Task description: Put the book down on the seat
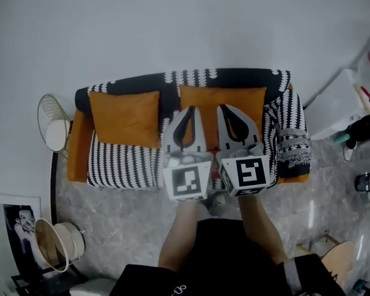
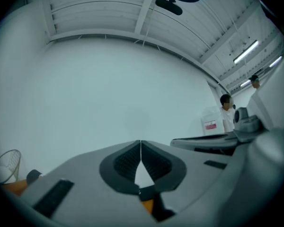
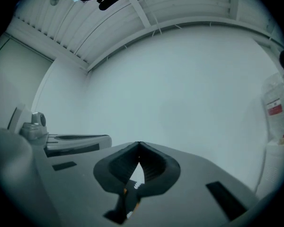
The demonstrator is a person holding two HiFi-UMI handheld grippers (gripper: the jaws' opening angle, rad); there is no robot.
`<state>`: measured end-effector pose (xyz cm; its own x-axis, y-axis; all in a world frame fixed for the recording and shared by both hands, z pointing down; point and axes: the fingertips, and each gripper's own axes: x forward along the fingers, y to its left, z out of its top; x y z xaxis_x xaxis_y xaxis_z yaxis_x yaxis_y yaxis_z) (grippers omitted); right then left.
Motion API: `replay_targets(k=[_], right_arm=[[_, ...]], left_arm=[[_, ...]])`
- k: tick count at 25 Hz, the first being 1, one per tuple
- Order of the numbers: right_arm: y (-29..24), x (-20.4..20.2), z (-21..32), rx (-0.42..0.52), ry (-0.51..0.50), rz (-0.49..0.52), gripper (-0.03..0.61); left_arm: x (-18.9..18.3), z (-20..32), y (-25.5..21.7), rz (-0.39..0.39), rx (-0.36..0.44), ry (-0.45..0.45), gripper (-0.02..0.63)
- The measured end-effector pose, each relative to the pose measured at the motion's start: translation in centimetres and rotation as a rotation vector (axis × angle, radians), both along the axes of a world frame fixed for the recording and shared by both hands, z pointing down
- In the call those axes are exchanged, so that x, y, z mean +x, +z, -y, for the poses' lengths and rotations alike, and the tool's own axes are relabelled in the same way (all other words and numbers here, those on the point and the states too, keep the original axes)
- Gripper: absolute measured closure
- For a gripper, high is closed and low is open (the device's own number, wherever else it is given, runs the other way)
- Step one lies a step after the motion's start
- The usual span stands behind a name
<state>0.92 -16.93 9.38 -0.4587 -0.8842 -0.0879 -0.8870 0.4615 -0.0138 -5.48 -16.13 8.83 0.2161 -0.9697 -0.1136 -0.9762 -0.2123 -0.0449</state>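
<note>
1. Over the middle of a two-seat sofa (image 1: 234,78) draped in a black-and-white zigzag throw, the person holds both claws side by side, tips toward the backrest.
2. On the left gripper (image 1: 189,111) the jaws are pressed together tip to tip with nothing between them. Its own view shows only a bare white wall (image 2: 132,93) beyond the tips.
3. On the right gripper (image 1: 224,108) the jaws are likewise closed and empty, and it faces the same wall.
4. No view shows the book. Neither claw carries it, and where it lies cannot be told.
5. Across the head view the seat (image 1: 120,165) runs lengthwise from left to right. Its open striped stretch lies left of the left gripper, so that hand seems the nearer one for a set-down.
6. A square orange cushion (image 1: 124,119) leans on the backrest above that stretch, and a wider orange cushion (image 1: 253,100) sits behind the claws.
7. A round white wire-frame stand (image 1: 52,125) is just beside the sofa's left arm, on a grey marbled floor (image 1: 111,227). Nothing visible seems to block the seat.
</note>
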Motion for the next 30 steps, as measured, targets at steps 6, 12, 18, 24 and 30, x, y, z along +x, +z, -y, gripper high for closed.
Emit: replay_targets(k=[6, 12, 18, 24, 30], right_arm=[[-3.6, 1.1, 0.5, 0.073, 0.015, 0.030, 0.569], [-5.3, 2.3, 0.7, 0.107, 0.019, 0.014, 0.569], [-5.1, 2.7, 1.0, 0.104, 0.024, 0.011, 0.569], [-4.3, 2.3, 0.9, 0.091, 0.022, 0.001, 0.569], [-3.7, 2.0, 1.1, 0.082, 0.025, -0.025, 0.569]], left_arm=[[0.9, 0.5, -3.8, 0.020, 0.084, 0.008, 0.600], [2.1, 0.7, -5.4, 0.021, 0.127, 0.008, 0.600], [2.4, 0.9, -5.3, 0.033, 0.118, 0.004, 0.600], [2.1, 0.9, -4.3, 0.074, 0.102, 0.009, 0.600], [2.0, 1.2, -3.5, 0.073, 0.081, 0.014, 0.600]])
